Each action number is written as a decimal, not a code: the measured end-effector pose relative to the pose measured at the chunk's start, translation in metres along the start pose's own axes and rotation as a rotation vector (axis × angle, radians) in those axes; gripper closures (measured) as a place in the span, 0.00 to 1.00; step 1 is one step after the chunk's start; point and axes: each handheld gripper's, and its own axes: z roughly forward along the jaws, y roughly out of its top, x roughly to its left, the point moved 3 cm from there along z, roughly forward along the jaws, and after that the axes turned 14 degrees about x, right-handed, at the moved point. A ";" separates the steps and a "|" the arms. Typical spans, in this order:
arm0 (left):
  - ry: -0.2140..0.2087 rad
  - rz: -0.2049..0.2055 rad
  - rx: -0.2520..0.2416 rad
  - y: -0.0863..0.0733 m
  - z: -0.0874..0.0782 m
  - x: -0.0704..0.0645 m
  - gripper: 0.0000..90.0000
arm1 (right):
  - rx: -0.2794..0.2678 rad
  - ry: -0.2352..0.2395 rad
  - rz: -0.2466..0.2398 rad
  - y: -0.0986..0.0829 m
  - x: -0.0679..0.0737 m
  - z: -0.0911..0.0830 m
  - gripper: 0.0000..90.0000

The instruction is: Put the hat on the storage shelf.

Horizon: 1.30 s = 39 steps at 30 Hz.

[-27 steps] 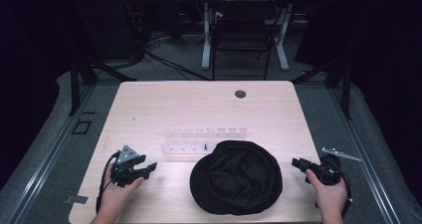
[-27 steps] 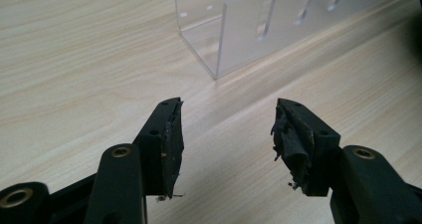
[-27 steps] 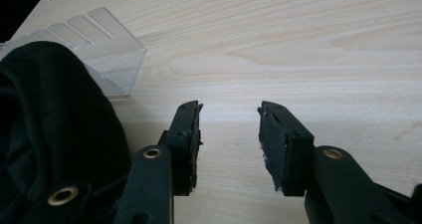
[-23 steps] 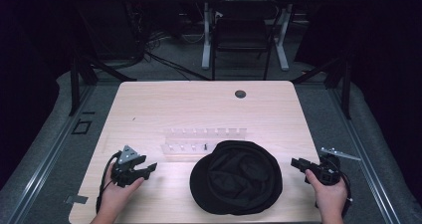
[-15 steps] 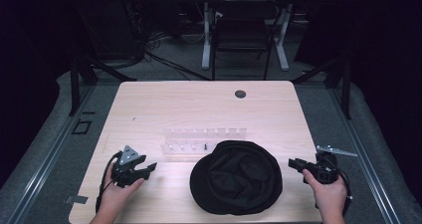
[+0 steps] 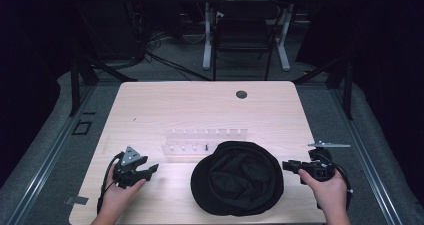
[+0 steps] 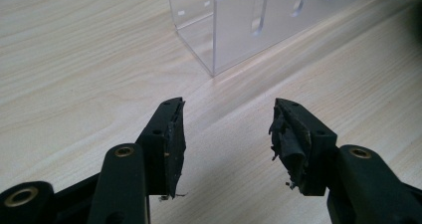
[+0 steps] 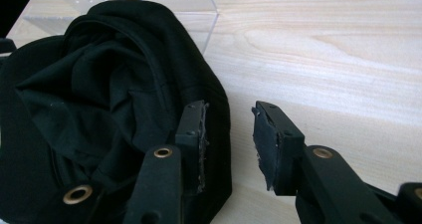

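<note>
We see both forearms coming in from the bottom edge, one hand on each tool. Left hand [image 6: 117, 190] grips the black two-jaw left claw [image 6: 150, 170] low at the near left, grey three-cornered plate on top, jaws pointing right and slightly away from us, spread wide with nothing between them. Right hand [image 6: 325, 187] grips the black two-jaw right claw [image 6: 286, 165] at the near right, jaws pointing left, parted, nothing clamped. Cables loop back past both wrists.

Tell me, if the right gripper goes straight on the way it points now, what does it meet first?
Most likely the black hat. The right gripper is open and aims at the hat's brim edge, with one jaw already over the brim and the other over bare table. Depth is hard to judge.
</note>
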 end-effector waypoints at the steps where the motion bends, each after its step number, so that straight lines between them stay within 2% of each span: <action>1: 0.000 0.000 0.000 0.000 0.000 0.000 0.52 | -0.002 0.000 -0.016 0.001 0.002 0.000 0.73; 4: -0.003 0.001 0.000 0.000 0.000 0.000 0.52 | 0.024 -0.028 -0.051 0.003 0.008 0.000 0.74; 9: -0.007 0.000 -0.002 0.000 0.000 -0.001 0.52 | 0.058 -0.024 -0.071 0.006 0.014 0.008 0.75; 11: -0.008 0.001 -0.001 0.000 0.000 -0.001 0.52 | 0.065 -0.032 -0.071 0.007 0.014 0.011 0.78; 14: -0.007 0.003 -0.001 0.000 0.001 -0.002 0.52 | 0.084 -0.044 -0.067 0.006 0.015 0.018 0.95; 19: -0.006 0.003 0.003 0.000 0.001 -0.001 0.52 | 0.091 -0.038 -0.058 0.003 0.014 0.016 0.98; 22: -0.005 0.001 0.000 0.000 0.001 -0.001 0.52 | 0.102 -0.027 -0.048 0.001 0.011 0.011 0.99; 27: -0.002 0.000 0.002 0.000 0.001 -0.001 0.52 | 0.105 -0.040 -0.024 -0.004 0.002 0.003 0.99; 33: -0.001 0.001 0.002 0.000 0.001 -0.001 0.52 | 0.116 -0.079 0.017 -0.010 -0.015 -0.011 0.99; 39: 0.002 0.003 0.003 0.000 0.002 -0.001 0.52 | 0.128 -0.121 0.036 -0.016 -0.025 -0.021 0.98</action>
